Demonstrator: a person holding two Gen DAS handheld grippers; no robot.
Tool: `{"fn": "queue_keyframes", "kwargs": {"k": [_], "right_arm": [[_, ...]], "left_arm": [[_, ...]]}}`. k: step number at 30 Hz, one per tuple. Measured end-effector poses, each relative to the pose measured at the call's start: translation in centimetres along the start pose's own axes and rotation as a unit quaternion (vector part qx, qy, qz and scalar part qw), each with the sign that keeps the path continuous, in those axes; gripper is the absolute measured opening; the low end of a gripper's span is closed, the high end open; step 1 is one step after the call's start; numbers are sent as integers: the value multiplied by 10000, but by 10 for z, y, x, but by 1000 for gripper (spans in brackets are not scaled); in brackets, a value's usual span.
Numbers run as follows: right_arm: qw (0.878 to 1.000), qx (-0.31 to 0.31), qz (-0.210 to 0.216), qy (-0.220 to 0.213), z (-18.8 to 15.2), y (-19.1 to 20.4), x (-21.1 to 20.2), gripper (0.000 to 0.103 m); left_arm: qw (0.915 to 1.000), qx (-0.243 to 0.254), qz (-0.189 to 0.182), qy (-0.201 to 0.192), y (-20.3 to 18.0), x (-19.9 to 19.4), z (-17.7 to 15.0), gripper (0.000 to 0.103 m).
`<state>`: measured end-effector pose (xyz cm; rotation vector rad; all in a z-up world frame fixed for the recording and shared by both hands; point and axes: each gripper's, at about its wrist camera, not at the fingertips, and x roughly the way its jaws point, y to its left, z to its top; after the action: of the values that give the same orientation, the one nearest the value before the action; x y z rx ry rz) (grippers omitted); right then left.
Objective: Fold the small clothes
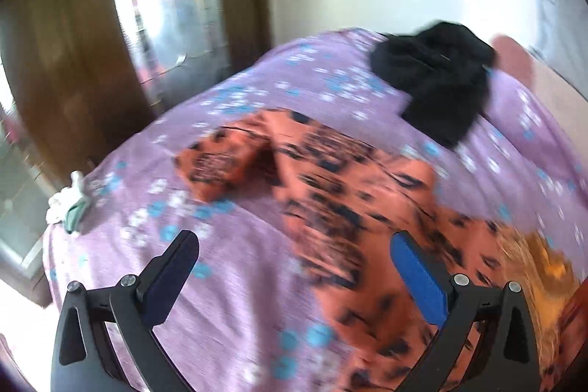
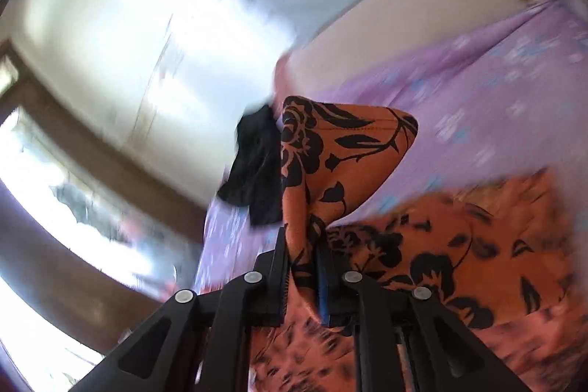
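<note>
Orange floral garment (image 2: 341, 149) pinched between right claw (image 2: 302, 245) jaws, above purple bedsheet (image 2: 496, 105).

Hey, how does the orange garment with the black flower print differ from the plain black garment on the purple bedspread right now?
The orange floral garment is patterned; the black garment is plain. The orange one is spread wide across the purple flowered bedspread; the black one sits bunched in a smaller heap near the far edge. The right gripper pinches a fold of the orange one; the black one is in neither gripper. The left gripper is open. Neither garment is folded yet.
</note>
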<state>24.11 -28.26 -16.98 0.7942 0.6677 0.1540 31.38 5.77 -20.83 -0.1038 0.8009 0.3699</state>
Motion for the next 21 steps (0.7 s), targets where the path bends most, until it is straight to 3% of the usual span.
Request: {"fn": "queue_keyframes", "kwargs": {"k": [1, 3, 4, 7, 9, 13, 16, 19, 21], "right_arm": [[9995, -79, 35, 313, -17, 13, 20, 27], [9962, -171, 135, 846, -41, 26, 48, 57], [9948, -204, 363, 931, -54, 29, 55, 68], [9936, -455, 582, 854, -68, 25, 62, 77], [9942, -588, 463, 775, -70, 22, 65, 78], [9936, -875, -265, 658, -76, 14, 66, 76], [9909, -865, -378, 956, -86, 1, 82, 57], [9733, -1279, -1171, 1505, -103, -8, 121, 51], [9718, -1432, -1259, 1389, -109, -8, 122, 50]], "left_arm": [[9999, -100, 103, -20, 11, 2, 4, 103], [9993, -264, 261, -29, 29, 7, 11, 103], [9990, -355, 286, 4, 34, 10, 14, 103], [9976, -580, 332, 153, 53, 21, 17, 103], [9969, -644, 353, 267, 58, 26, 16, 103], [9933, -809, 505, 660, 72, 41, 13, 103], [9896, -1015, 562, 846, 81, 49, 10, 103], [9885, -1020, 649, 913, 87, 52, 8, 103], [9883, -1006, 605, 976, 91, 56, 9, 103]]}}
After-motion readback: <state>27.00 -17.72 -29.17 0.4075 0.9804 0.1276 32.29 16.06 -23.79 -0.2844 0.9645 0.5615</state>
